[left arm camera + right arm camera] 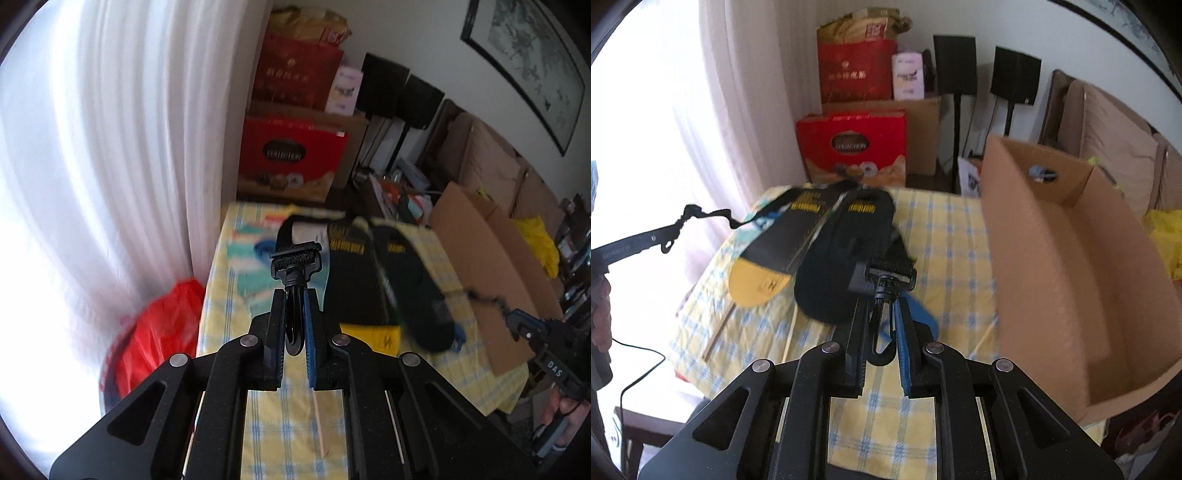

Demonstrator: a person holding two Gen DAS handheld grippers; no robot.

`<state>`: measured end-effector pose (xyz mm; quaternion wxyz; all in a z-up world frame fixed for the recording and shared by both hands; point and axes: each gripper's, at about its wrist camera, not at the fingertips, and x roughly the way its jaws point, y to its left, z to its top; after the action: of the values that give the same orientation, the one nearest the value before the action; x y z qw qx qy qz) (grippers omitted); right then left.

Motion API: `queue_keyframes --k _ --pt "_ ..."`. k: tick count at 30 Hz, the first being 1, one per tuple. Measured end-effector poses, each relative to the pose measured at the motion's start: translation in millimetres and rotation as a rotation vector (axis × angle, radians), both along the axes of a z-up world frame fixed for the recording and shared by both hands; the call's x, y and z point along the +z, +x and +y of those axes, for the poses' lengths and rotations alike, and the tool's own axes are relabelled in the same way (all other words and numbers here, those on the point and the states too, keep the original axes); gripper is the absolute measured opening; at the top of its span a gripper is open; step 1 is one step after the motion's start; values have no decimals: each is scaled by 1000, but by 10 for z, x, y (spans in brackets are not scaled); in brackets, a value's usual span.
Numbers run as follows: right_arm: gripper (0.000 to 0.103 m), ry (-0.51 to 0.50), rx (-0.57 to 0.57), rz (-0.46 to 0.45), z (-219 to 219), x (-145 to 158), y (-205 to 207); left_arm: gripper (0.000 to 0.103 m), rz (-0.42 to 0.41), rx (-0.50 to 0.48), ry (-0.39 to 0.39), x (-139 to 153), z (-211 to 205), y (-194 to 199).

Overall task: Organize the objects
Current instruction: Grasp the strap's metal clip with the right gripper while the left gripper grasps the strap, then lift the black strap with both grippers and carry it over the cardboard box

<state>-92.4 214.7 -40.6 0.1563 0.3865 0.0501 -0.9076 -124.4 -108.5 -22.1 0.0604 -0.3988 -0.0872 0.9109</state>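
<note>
Both grippers are clamped on the metal swivel clips at the two ends of one black strap, which is why it hangs between them in a shallow sag rather than lying flat. The left gripper [295, 306] has its jaws closed tight on the left clip [295, 266], whose hook slots down between the pads while the webbing loops away toward the far edge of the desk [280, 413]. The right gripper [882, 314] pinches the right clip [888, 280] in the same way, near the middle of the yellow-and-blue checked cloth that covers the desk. The strap [369, 273] carries two wide padded sections with yellow lettering, and these trail over the far left part of the desk, apparently only partly lifted; motion blur makes it hard to tell how much of them touches the cloth. Holding the strap by both ends probably keeps it from tangling and lets it be carried as one piece. An open cardboard box [1071, 258] stands along the right edge of the desk, seemingly the place for it, so the strap would have to be swung rightward and lowered inside. A thin wooden stick [319, 424] lies on the cloth near the front edge.
</note>
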Motion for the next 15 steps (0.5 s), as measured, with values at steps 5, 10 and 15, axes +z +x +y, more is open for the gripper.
queue_keyframes --k 5,10,15 --pt "3 -4 -20 26 76 257 -192 8 35 -18 -31 413 116 -286" --pt "4 -18 -13 -8 175 373 -322 8 59 -36 -19 703 205 -453" --pt "9 -5 -7 -111 170 128 -316 8 76 -52 7 820 269 -457"
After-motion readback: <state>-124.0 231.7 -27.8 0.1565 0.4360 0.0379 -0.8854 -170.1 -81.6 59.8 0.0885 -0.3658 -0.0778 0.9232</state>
